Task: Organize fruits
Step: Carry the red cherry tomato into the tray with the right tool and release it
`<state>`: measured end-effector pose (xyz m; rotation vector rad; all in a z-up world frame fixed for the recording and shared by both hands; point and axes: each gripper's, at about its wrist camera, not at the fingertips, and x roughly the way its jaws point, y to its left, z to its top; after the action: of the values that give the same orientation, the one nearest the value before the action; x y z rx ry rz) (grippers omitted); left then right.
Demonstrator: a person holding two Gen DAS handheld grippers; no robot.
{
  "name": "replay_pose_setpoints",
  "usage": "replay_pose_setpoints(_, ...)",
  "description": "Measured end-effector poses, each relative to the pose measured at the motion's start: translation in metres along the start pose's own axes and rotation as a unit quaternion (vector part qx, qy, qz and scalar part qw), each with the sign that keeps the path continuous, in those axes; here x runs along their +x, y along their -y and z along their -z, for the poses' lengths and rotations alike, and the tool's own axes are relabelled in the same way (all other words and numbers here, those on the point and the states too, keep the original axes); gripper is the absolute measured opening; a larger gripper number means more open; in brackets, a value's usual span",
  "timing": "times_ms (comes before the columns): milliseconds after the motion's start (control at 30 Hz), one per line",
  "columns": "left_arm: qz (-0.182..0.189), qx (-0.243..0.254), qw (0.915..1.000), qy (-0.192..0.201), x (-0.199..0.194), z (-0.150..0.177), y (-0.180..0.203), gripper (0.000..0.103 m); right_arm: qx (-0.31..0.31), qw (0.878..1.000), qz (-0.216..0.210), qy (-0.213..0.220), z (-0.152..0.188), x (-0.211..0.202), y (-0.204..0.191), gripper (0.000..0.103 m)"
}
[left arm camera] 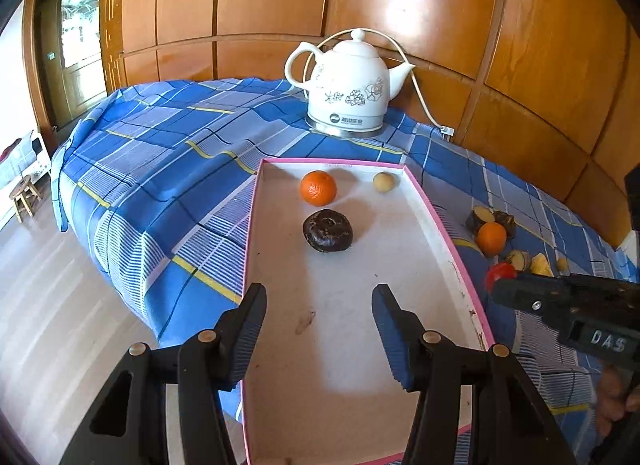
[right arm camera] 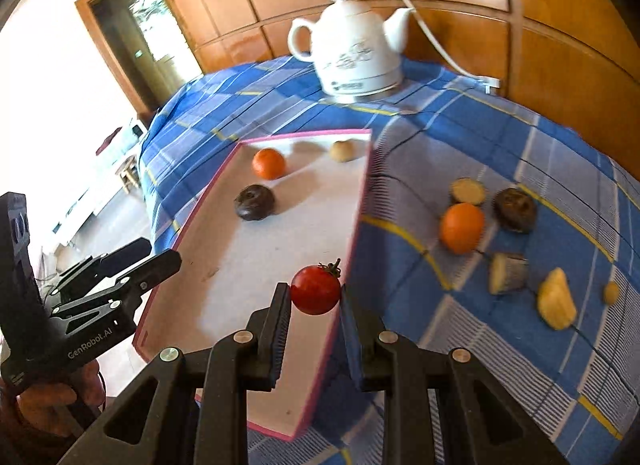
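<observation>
A pink-rimmed white tray [left arm camera: 448,233] [right arm camera: 360,201] lies on the blue checked cloth. In it sit an orange [left arm camera: 318,187] [right arm camera: 269,163], a dark round fruit [left arm camera: 328,230] [right arm camera: 255,202] and a small tan fruit [left arm camera: 384,181] [right arm camera: 342,151]. My right gripper [right arm camera: 314,291] is shut on a red tomato [right arm camera: 315,289] [left arm camera: 500,272], held above the tray's right rim. My left gripper [left arm camera: 320,301] is open and empty over the tray's near end. It shows at the left of the right wrist view [right arm camera: 156,255].
On the cloth right of the tray lie another orange [right arm camera: 462,227] [left arm camera: 491,238], dark cut fruit pieces [right arm camera: 515,204], a yellow wedge [right arm camera: 557,303] and a small yellow fruit [right arm camera: 611,292]. A white kettle [left arm camera: 348,85] [right arm camera: 356,49] with a cord stands behind. The table's edge falls off at the left.
</observation>
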<state>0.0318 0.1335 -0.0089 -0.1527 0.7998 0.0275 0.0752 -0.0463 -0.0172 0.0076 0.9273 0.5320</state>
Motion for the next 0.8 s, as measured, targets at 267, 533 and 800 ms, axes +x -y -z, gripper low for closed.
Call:
replay_pose_setpoints(267,0.007,0.016,0.9998,0.009,-0.004,0.001,0.009,0.056,-0.019,1.0,0.001,-0.012,-0.01,0.016,-0.013,0.025)
replay_pose_setpoints(533,0.008,0.019,0.9997,0.01,-0.007,0.003,0.008,0.056,-0.026,0.999,-0.006,-0.024,-0.03,0.035,-0.022,0.025)
replay_pose_setpoints(800,0.004,0.014,0.9998,0.014,-0.01,0.005,0.004,0.056,-0.027,0.999,0.007,-0.036,-0.04,0.056,-0.029,0.026)
